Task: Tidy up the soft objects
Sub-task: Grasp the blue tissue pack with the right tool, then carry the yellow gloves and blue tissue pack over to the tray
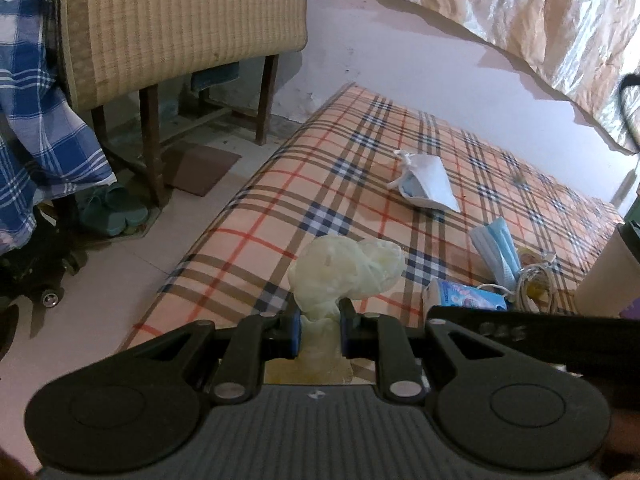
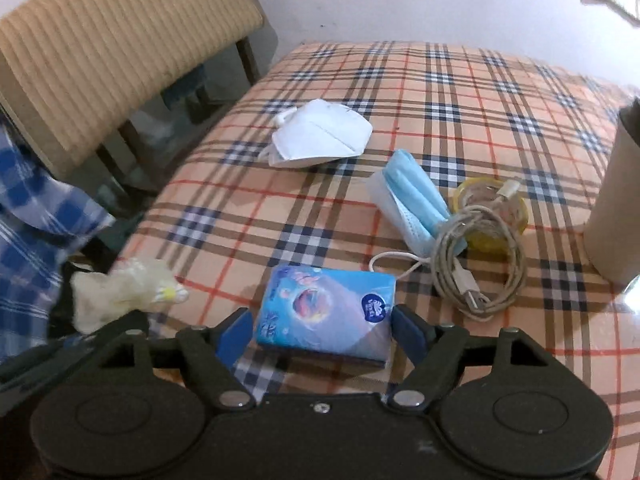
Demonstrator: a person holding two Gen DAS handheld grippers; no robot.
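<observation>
Glove (image 1: 344,268) in left tongs (image 1: 319,330), angled downward

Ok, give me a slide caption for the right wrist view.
Open right gripper straddles a blue tissue pack on the plaid table, beside masks and a coiled cable.

Dim warm indoor light, soft shadows, fisheye-bent edges, motion blur at right view's left side

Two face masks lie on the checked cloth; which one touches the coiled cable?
The blue mask: its lower end lies against the coiled cable. The white mask lies apart, farther back, touching nothing else.
</observation>
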